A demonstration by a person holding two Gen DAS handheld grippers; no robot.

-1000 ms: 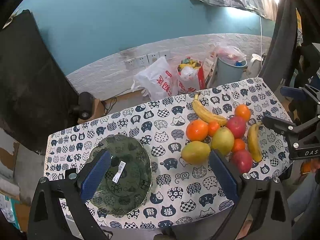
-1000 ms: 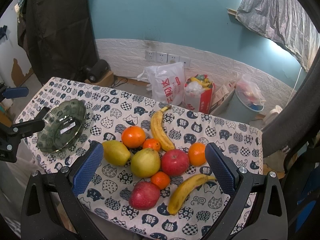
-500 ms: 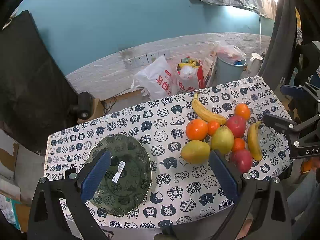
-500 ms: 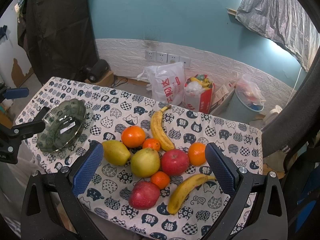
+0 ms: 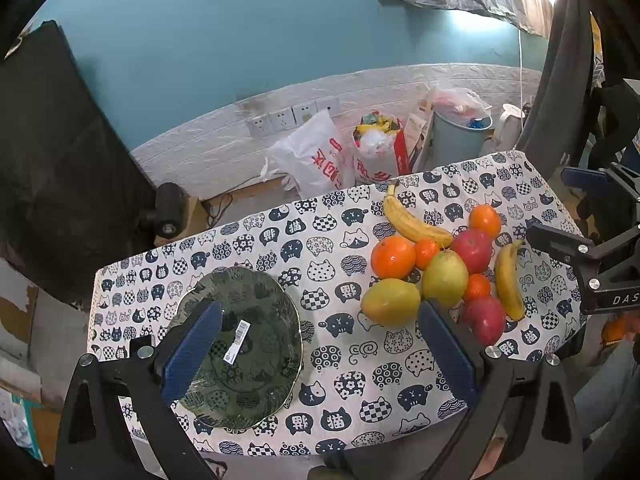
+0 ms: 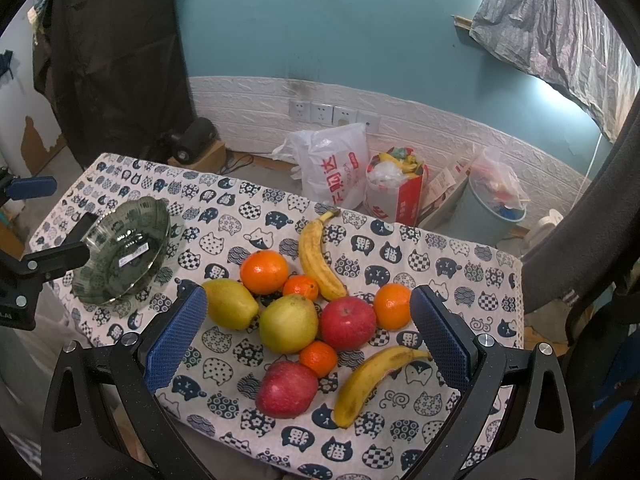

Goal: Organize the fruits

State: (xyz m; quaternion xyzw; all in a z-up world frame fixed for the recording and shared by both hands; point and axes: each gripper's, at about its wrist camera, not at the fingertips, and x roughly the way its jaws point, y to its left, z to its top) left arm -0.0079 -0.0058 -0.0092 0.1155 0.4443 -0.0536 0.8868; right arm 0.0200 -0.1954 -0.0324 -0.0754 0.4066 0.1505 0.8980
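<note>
A dark green glass plate with a barcode sticker sits on the left of the table. A cluster of fruit lies on the right: two yellow-green pears, two red apples, several oranges and two bananas. My left gripper hovers open above the near table edge, between plate and fruit. My right gripper stands open above the fruit cluster. Neither holds anything.
The table wears a cat-print cloth. Behind it on the floor stand a white plastic bag, a red box of rubbish and a blue bin. A black speaker sits at the back left.
Almost nothing; both grippers hold their place and stay open, with only a slight drift of the views.
</note>
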